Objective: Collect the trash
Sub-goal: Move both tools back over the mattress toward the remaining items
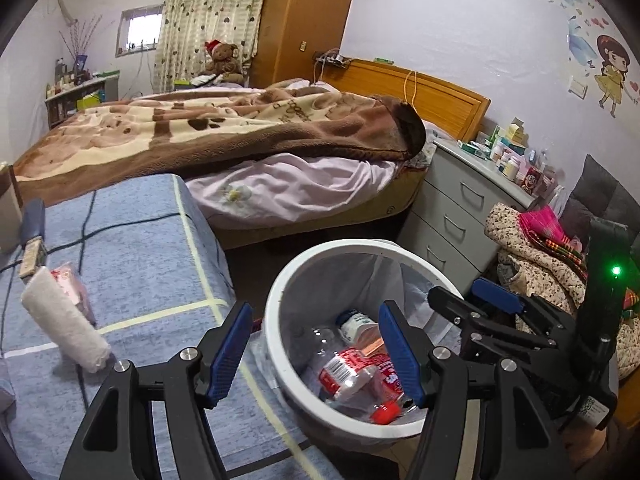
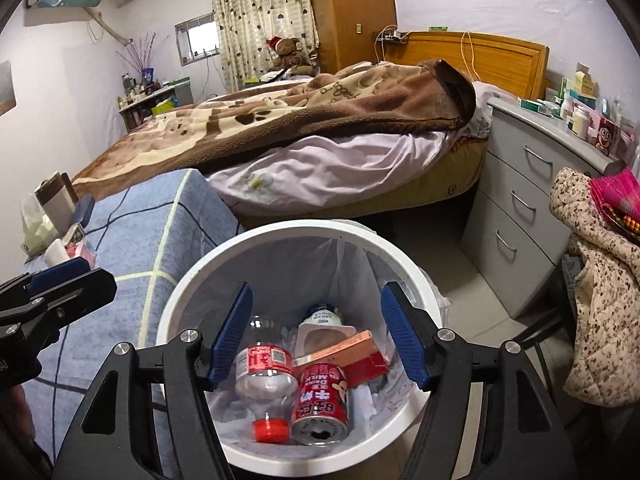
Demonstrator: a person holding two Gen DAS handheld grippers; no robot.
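We count five pieces of trash in the white bin (image 2: 416, 276) from the right wrist view: one clear plastic bottle (image 2: 262, 376) with a red cap, one red milk can (image 2: 320, 400) beside it, one copper-coloured box (image 2: 344, 350), one small white bottle (image 2: 322, 314) and one yoghurt-style cup (image 2: 320, 334). The right gripper (image 2: 316, 340) hangs over the bin, its fingers apart and holding nothing. The left gripper (image 1: 316, 350) also stands part open and empty, over the bin's rim at nine o'clock. Only the left wrist view shows one rolled white cloth (image 1: 64, 320) close up on the blue checked cover (image 1: 140, 260), at ten o'clock from the left gripper. Only the right wrist view shows the can's open top.
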